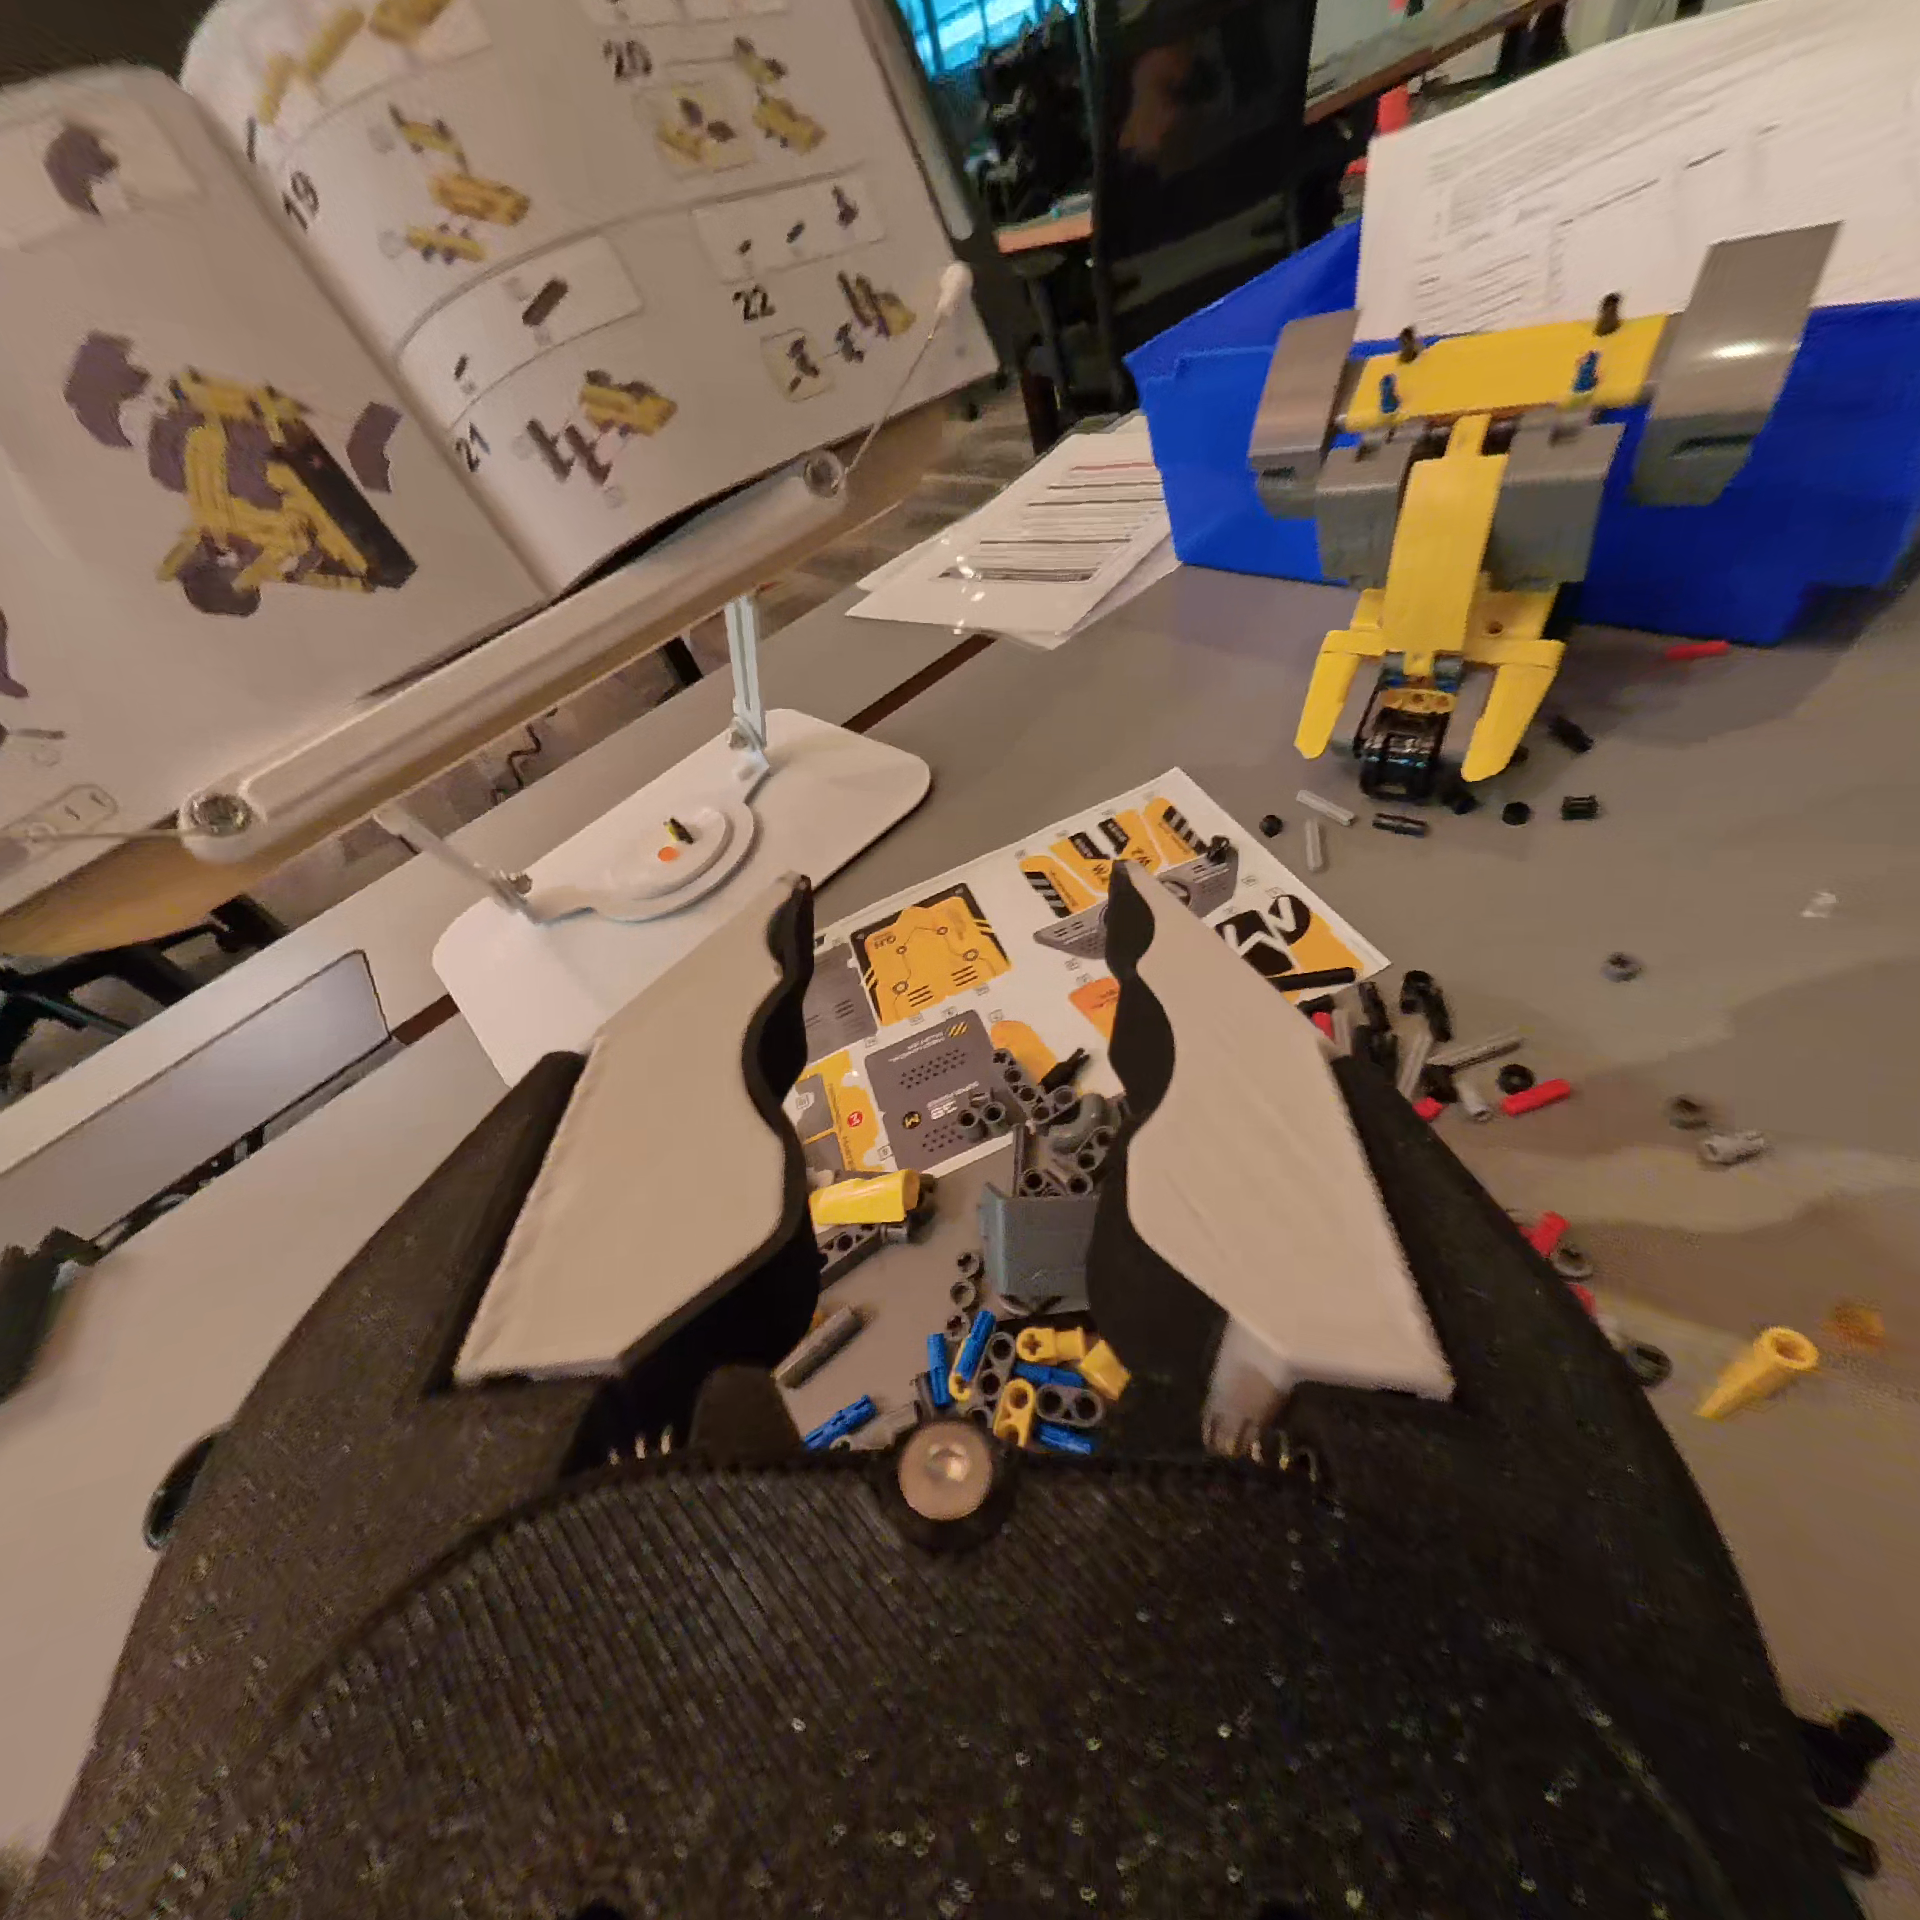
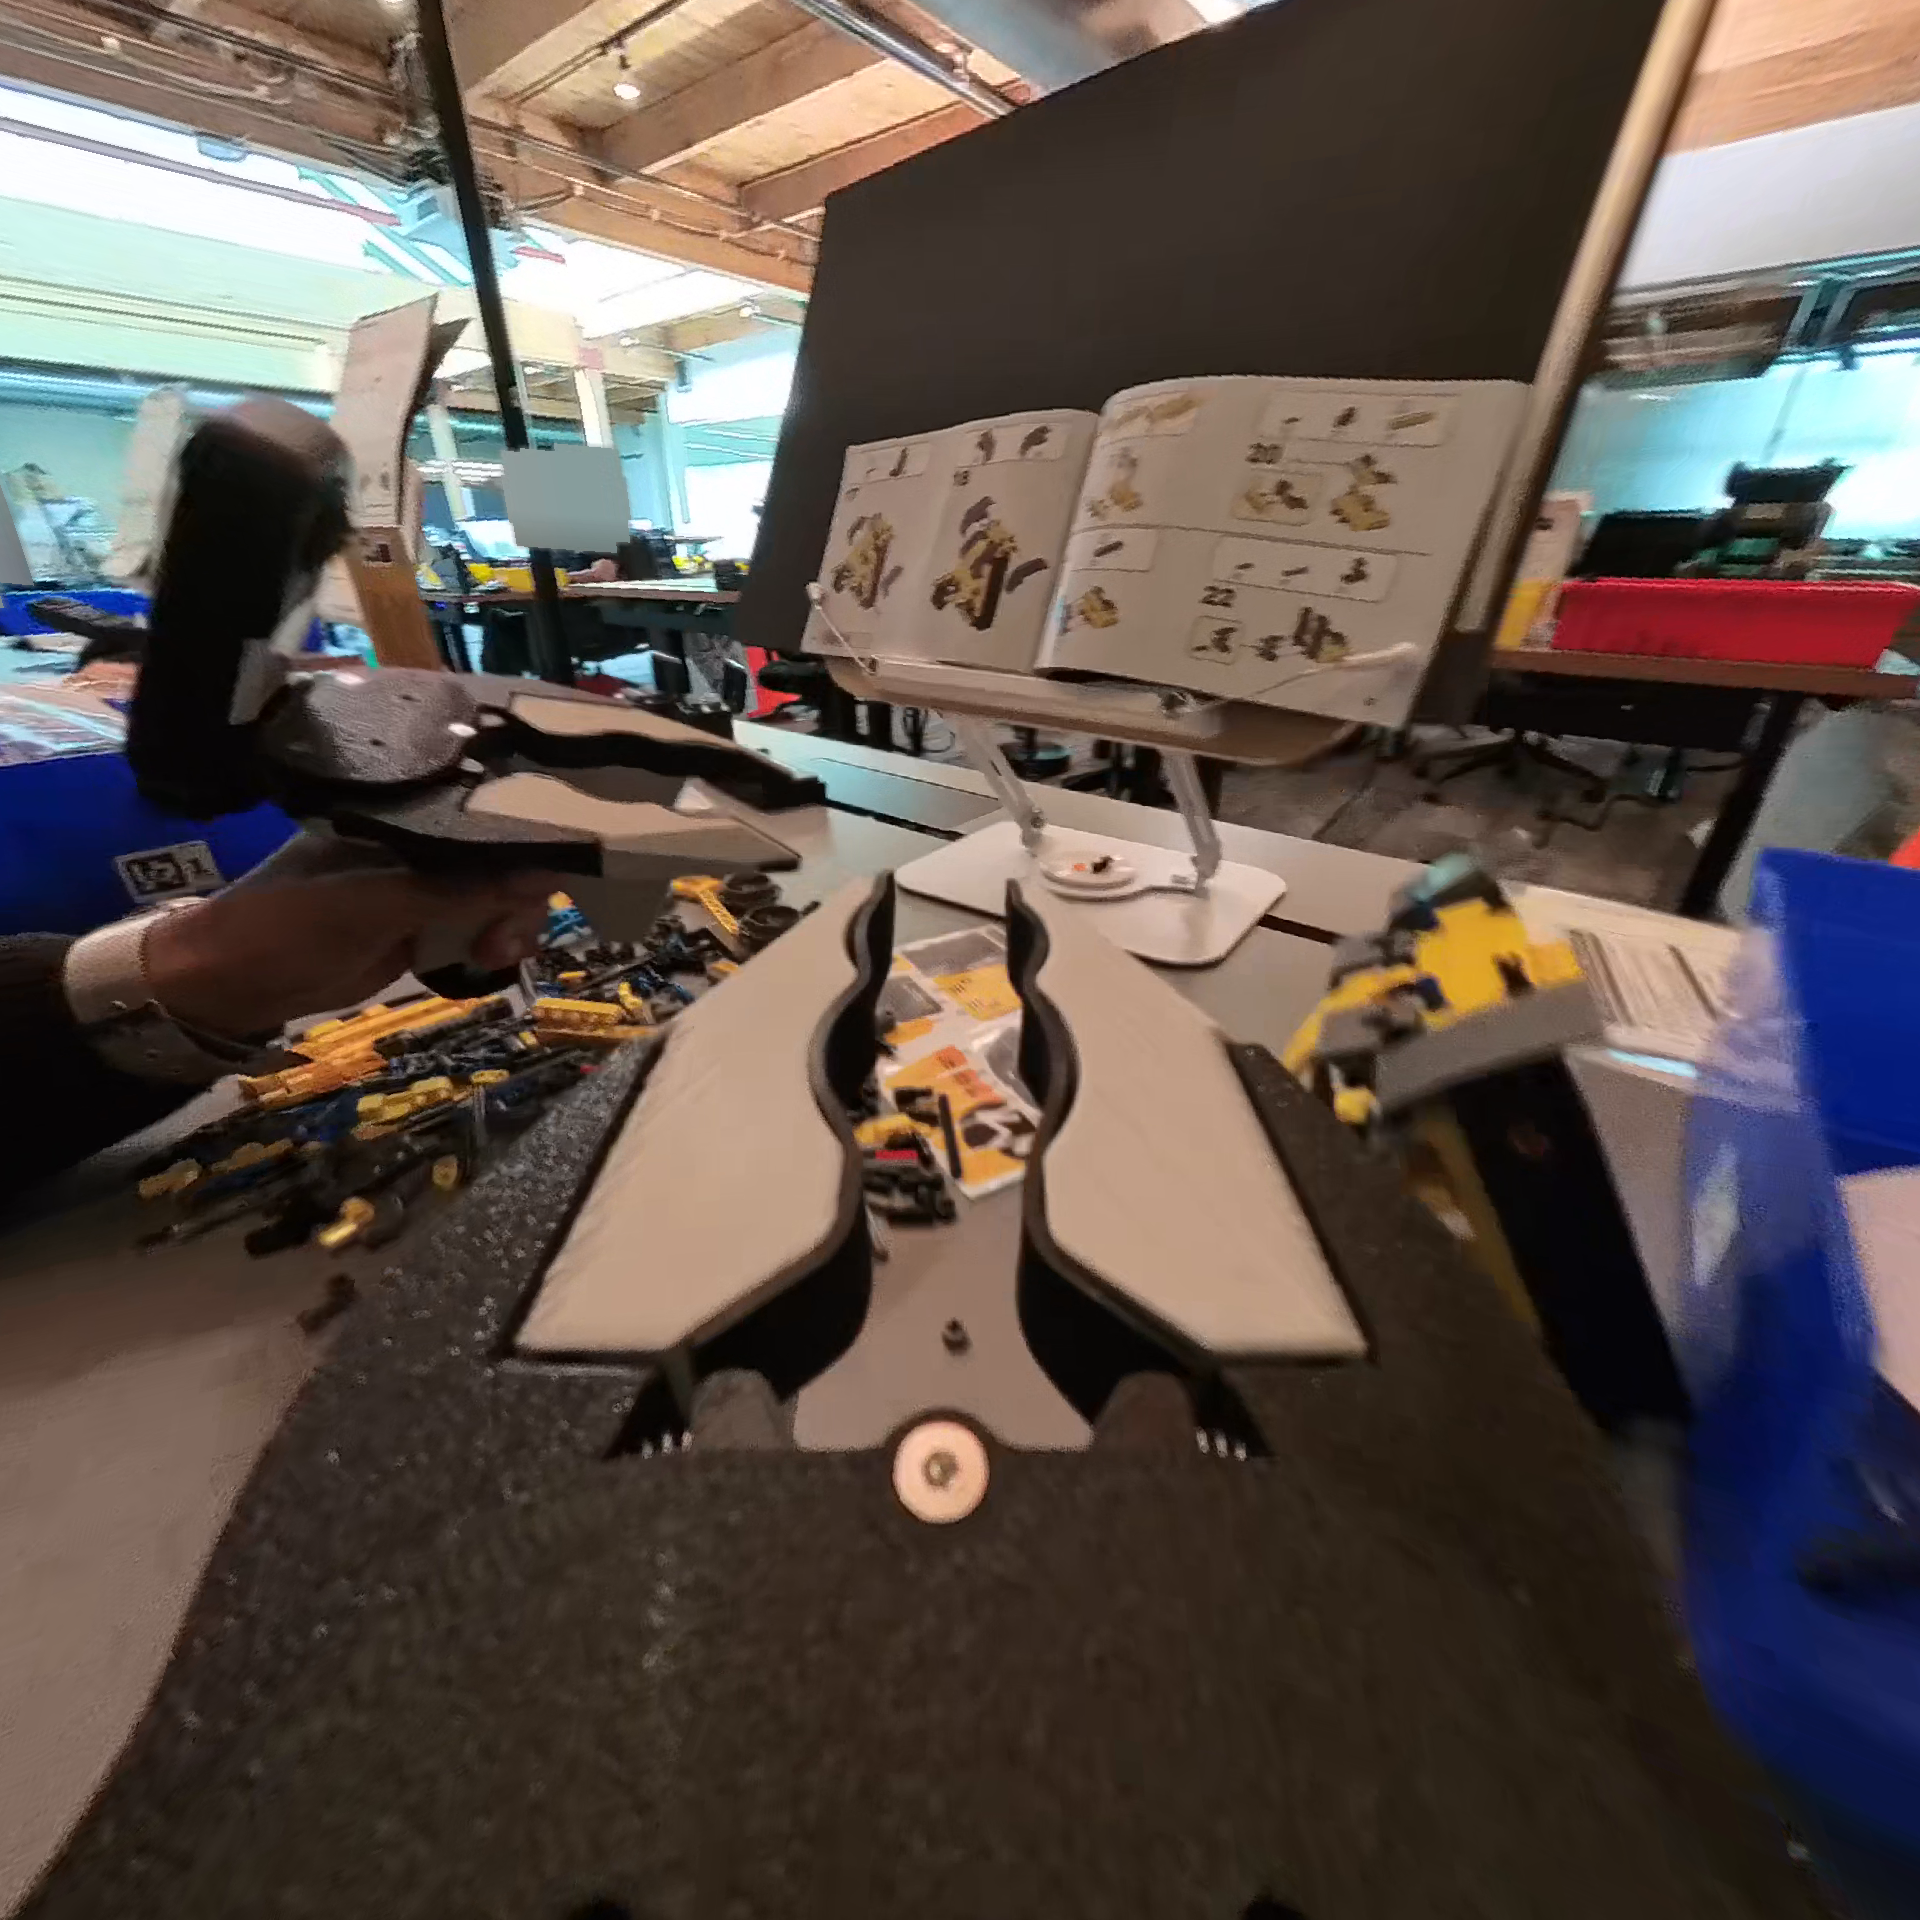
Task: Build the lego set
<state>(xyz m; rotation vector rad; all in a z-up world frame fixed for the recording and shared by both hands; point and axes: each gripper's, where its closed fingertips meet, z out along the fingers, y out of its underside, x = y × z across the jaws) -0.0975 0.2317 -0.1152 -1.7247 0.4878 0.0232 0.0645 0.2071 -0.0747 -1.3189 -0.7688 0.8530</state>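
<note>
Bare grey table (image 1: 1714, 935) lies open to the right of the sticker sheet (image 1: 1101, 966), with only stray pins on it. Ahead, the book stand (image 1: 717, 821) and its overhanging instruction book (image 1: 499, 312) block the way on the left; the blue bin (image 1: 1766, 488) and the yellow model (image 1: 1444, 540) close the far right. A heap of small parts (image 2: 416, 1049) (thickest under the left gripper (image 2: 769, 821)) fills the near side.

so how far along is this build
Partly done: a yellow and grey model stands half built by the blue bin. In hand: nothing; the left gripper and right gripper have open jaws. Still to go: loose pieces and sticker sheet.
</note>
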